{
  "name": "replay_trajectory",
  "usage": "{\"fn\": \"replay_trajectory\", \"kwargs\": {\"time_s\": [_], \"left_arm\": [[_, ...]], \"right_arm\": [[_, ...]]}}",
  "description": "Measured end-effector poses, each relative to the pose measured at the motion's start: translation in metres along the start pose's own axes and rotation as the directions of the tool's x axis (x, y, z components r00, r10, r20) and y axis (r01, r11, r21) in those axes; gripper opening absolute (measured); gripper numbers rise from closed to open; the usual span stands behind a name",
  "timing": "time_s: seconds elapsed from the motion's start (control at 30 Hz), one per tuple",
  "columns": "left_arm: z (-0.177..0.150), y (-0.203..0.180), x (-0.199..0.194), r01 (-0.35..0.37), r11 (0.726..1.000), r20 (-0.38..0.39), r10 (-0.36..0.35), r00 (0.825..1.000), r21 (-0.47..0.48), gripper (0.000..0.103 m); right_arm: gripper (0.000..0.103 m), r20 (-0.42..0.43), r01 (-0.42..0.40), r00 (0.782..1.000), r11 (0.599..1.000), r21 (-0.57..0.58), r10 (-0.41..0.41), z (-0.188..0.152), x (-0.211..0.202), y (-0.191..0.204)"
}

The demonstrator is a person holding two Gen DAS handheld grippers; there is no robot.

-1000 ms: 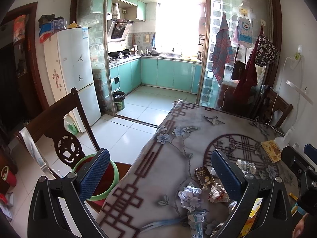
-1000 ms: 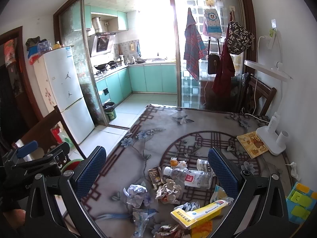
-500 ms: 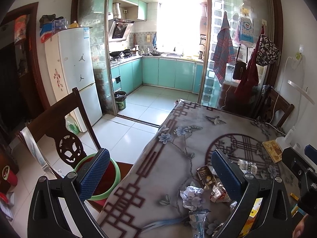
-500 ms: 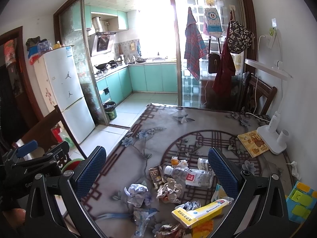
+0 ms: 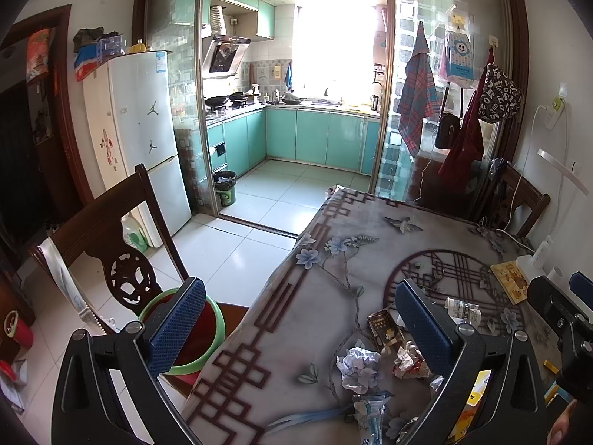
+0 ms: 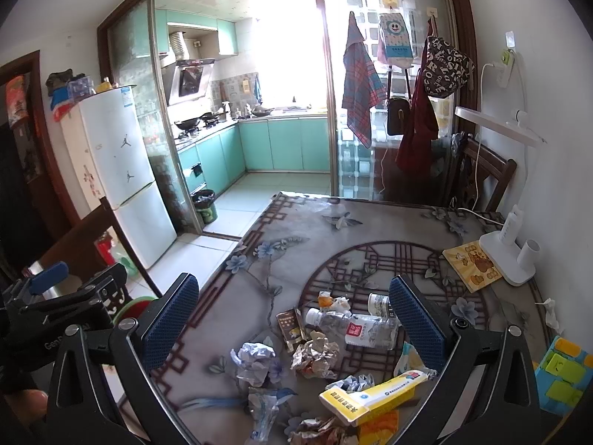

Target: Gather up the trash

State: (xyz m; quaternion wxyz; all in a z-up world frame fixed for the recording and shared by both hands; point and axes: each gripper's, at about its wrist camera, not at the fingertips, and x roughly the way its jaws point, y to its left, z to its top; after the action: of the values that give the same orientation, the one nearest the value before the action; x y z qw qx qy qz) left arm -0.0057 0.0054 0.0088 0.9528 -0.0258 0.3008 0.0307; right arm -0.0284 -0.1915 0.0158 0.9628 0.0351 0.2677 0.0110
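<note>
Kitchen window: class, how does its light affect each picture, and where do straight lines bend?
Left wrist view: the bright kitchen window is blown out to white, and the brown wooden door frame bows near the edge. Right wrist view: the same window glares, and the white refrigerator leans with fisheye distortion.

yellow box (image 5: pixel 470 400) behind finger, wrapper (image 6: pixel 259 419) cropped

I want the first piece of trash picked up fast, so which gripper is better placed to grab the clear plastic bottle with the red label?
Probably the right gripper: its open jaws already frame the clear plastic bottle. The left gripper sits over the table edge.
</note>
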Motion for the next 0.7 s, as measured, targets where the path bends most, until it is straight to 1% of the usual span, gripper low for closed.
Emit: {"fn": "replay_trajectory", "kwargs": {"time_s": [0.13, 0.23, 0.3, 0.37, 0.4, 0.43, 0.47, 0.5, 0.53, 0.57, 0.6, 0.63, 0.67, 0.7], "left_arm": [[-0.001, -0.002, 0.001, 0.003, 1.000, -0.004, -0.003, 1.000, 0.006, 0.103], [-0.003, -0.005, 0.006, 0.020, 1.000, -0.022, -0.020, 1.000, 0.016, 0.103], [-0.010, -0.008, 0.017, 0.063, 0.998, -0.065, -0.061, 0.996, 0.028, 0.103], [-0.021, -0.012, 0.029, 0.108, 0.993, -0.115, -0.103, 0.988, 0.045, 0.103], [-0.031, -0.014, 0.041, 0.139, 0.989, -0.160, -0.130, 0.978, 0.049, 0.103], [-0.036, -0.017, 0.046, 0.155, 0.987, -0.187, -0.144, 0.972, 0.048, 0.102], [-0.051, -0.021, 0.063, 0.194, 0.980, -0.257, -0.178, 0.950, 0.039, 0.102], [-0.059, -0.025, 0.070, 0.211, 0.977, -0.290, -0.193, 0.938, 0.034, 0.102], [-0.078, -0.031, 0.086, 0.240, 0.970, -0.367, -0.214, 0.905, 0.025, 0.102], [-0.094, -0.038, 0.096, 0.262, 0.965, -0.412, -0.230, 0.882, 0.023, 0.102], [-0.105, -0.043, 0.101, 0.276, 0.961, -0.435, -0.239, 0.868, 0.024, 0.102], [-0.125, -0.053, 0.113, 0.292, 0.956, -0.486, -0.238, 0.841, 0.037, 0.102], [-0.140, -0.063, 0.122, 0.299, 0.953, -0.523, -0.233, 0.820, 0.045, 0.101], [-0.149, -0.068, 0.127, 0.309, 0.950, -0.545, -0.237, 0.804, 0.043, 0.101]], "right_arm": [[0.103, -0.005, 0.002, 1.000, 1.000, 0.001, -0.002, -0.002, 0.001, -0.002], [0.103, -0.022, 0.002, 1.000, 1.000, 0.001, -0.002, -0.004, 0.005, -0.008], [0.103, -0.038, 0.016, 0.999, 1.000, 0.000, -0.016, -0.006, 0.010, -0.015], [0.103, -0.050, 0.032, 0.998, 0.999, -0.007, -0.033, -0.012, 0.013, -0.026], [0.103, -0.062, 0.042, 0.997, 0.999, -0.007, -0.043, -0.015, 0.015, -0.031], [0.103, -0.082, 0.053, 0.995, 0.999, -0.003, -0.053, -0.019, 0.019, -0.038], [0.103, -0.100, 0.062, 0.993, 0.998, 0.003, -0.061, -0.023, 0.022, -0.043], [0.103, -0.124, 0.072, 0.990, 0.997, 0.013, -0.070, -0.029, 0.026, -0.050], [0.103, -0.147, 0.083, 0.986, 0.996, 0.023, -0.078, -0.035, 0.030, -0.057], [0.103, -0.161, 0.091, 0.983, 0.995, 0.029, -0.085, -0.039, 0.032, -0.061], [0.103, -0.179, 0.103, 0.979, 0.994, 0.034, -0.096, -0.044, 0.034, -0.067], [0.103, -0.193, 0.112, 0.976, 0.993, 0.035, -0.103, -0.048, 0.034, -0.071], [0.103, -0.213, 0.123, 0.971, 0.992, 0.036, -0.112, -0.052, 0.036, -0.075], [0.103, -0.232, 0.133, 0.965, 0.991, 0.035, -0.121, -0.057, 0.037, -0.080]]}}
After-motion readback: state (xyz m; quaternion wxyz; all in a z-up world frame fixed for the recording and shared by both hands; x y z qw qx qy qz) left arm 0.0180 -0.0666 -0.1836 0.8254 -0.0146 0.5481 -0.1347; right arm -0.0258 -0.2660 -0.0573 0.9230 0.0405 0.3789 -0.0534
